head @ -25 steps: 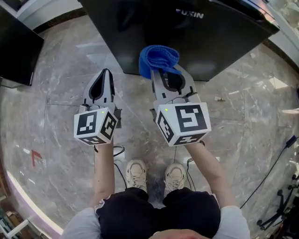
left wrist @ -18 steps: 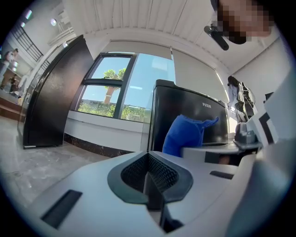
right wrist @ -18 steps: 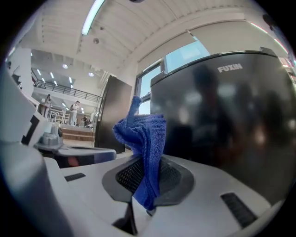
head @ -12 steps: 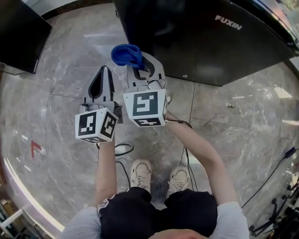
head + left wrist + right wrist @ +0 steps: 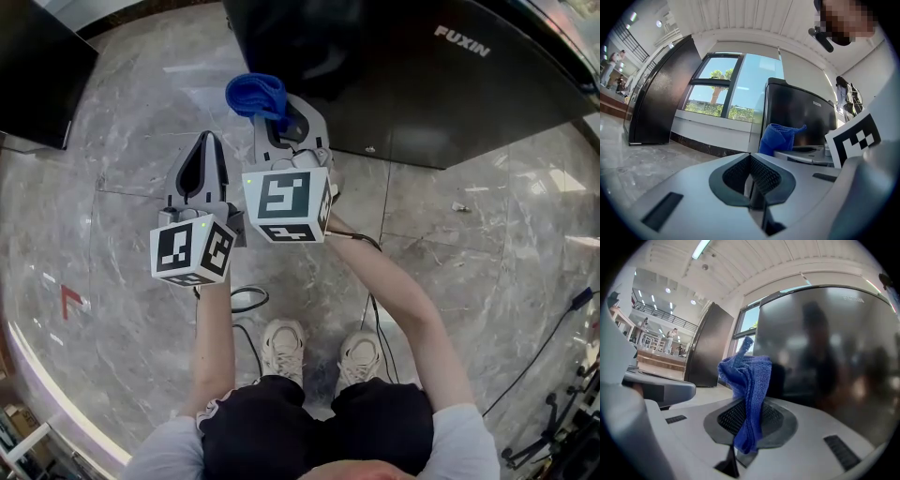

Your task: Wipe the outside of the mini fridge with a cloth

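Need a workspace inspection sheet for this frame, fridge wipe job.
Surface: grey marble floor, one red mark.
Job's things: black mini fridge; blue cloth near its left corner, contact unclear.
Clutter: small scrap on the floor by the fridge.
Grippers: right gripper jaws shut on the cloth; left gripper jaws together, empty.
Cables: black cable by the shoes; second cable at right.
Surroundings: dark cabinet at left.

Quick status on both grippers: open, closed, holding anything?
Left gripper: closed, nothing between its jaws.
Right gripper: closed on the blue cloth.
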`<state>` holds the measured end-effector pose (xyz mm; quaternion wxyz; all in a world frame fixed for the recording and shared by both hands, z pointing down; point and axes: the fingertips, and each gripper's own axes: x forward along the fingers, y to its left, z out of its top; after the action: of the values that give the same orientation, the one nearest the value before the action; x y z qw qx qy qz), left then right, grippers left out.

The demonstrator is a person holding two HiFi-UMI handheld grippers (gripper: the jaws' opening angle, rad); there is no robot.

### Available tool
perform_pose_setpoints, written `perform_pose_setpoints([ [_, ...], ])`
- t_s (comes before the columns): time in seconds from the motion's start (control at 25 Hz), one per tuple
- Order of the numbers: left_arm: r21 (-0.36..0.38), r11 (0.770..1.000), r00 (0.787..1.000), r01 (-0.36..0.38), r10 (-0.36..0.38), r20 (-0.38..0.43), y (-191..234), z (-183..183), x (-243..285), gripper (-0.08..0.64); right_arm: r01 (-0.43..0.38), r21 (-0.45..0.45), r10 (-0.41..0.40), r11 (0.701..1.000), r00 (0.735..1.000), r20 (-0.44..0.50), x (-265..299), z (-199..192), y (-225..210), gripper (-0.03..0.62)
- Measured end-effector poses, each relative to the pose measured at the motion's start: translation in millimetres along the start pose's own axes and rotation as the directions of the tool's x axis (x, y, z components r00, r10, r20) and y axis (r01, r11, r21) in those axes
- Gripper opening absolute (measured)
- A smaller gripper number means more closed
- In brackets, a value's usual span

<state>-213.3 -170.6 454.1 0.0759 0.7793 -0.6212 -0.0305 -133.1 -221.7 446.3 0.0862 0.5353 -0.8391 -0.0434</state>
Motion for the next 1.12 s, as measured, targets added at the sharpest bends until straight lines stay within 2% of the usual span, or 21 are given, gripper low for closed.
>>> perform_pose_setpoints([
  [0.32, 0.01, 1.0, 1.0, 0.026, -0.026, -0.008, -13, -2, 1, 0.005, 0.09, 0.061, -0.088, 0.994, 0.996, -0.028, -34, -13, -43, 0.072],
  [0.8, 0.062, 0.996, 0.997, 0.071, -0.07, -0.014, -37, -3, 1, 0.005, 0.214, 0.094, -0.209, 0.972, 0.976, -0.062, -84, -26, -112, 0.072],
  [0.96, 0.08, 0.993, 0.997, 0.082, -0.081, -0.014, -43, -2, 0, 0.005, 0.275, 0.084, -0.268, 0.958, 0.96, -0.079, -103, -33, -140, 0.072],
  [1.12, 0.093, 0.992, 0.996, 0.09, -0.089, -0.013, -48, 0, -1, 0.005, 0.362, 0.074, -0.355, 0.929, 0.93, -0.091, -130, -36, -177, 0.072],
])
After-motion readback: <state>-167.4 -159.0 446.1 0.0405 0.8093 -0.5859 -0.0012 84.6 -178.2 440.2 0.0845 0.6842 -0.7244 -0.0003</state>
